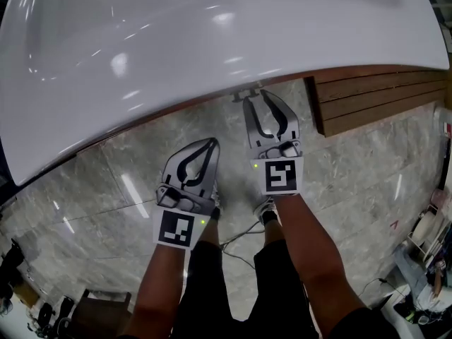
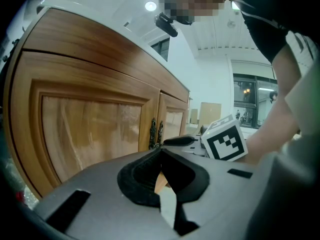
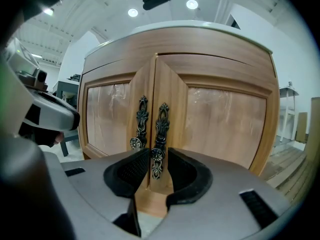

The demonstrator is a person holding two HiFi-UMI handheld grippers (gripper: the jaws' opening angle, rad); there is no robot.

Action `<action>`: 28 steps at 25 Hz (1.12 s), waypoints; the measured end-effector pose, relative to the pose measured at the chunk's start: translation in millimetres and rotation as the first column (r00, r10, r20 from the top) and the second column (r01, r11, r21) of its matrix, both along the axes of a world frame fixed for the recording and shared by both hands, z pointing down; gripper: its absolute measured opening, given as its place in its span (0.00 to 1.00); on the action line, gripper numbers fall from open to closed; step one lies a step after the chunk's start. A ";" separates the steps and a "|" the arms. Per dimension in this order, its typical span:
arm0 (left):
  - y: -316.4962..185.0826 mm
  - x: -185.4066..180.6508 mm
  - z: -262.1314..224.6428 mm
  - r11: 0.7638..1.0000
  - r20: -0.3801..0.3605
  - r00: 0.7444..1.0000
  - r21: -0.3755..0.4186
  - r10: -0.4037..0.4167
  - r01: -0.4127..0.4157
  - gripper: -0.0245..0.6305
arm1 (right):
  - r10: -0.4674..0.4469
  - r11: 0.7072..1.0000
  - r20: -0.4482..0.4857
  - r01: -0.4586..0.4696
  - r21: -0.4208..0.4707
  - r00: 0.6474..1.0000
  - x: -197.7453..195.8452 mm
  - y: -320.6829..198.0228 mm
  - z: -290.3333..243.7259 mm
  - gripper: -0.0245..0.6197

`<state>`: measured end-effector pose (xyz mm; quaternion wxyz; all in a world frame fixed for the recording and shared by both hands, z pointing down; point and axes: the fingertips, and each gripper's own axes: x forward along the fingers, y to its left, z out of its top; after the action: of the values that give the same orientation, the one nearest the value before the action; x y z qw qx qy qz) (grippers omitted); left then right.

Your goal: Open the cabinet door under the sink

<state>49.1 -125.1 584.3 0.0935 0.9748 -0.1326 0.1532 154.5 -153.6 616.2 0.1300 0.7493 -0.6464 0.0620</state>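
The wooden cabinet under the white sink top (image 1: pixel 176 41) has two doors that meet at the middle, both closed. Each door carries an ornate dark metal handle. In the right gripper view the right door's handle (image 3: pixel 160 131) hangs dead ahead, beside the left door's handle (image 3: pixel 140 124). My right gripper (image 3: pixel 159 151) is open, its tips on either side of that handle's lower knob, with no clear squeeze on it. In the head view the right gripper (image 1: pixel 254 95) reaches under the sink's rim. My left gripper (image 1: pixel 212 142) hangs back, shut and empty, facing the left door (image 2: pixel 90 129).
A slatted wooden platform (image 1: pixel 374 97) lies on the floor to the right of the cabinet. The floor is grey marble tile (image 1: pixel 106 189), with thin cables (image 1: pixel 240 244) by the person's feet. Assorted clutter (image 1: pixel 431 260) stands at the lower right.
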 end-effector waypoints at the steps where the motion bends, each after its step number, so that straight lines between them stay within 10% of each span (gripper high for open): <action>1: 0.5 0.3 0.1 1.000 -0.001 1.000 0.001 -0.001 0.001 0.07 | -0.002 1.000 -0.002 0.002 0.002 1.000 0.7 -1.7 -0.5 0.23; 28: 29.9 1.2 3.8 0.996 -0.023 0.996 -0.012 -0.090 0.089 0.07 | -0.040 0.999 0.140 0.041 -0.002 0.989 -4.5 20.6 5.8 0.18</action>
<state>50.3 -95.2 588.2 0.1073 0.9691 -0.1741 0.1382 150.0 -133.0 622.0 0.0873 0.7295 -0.6689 0.1133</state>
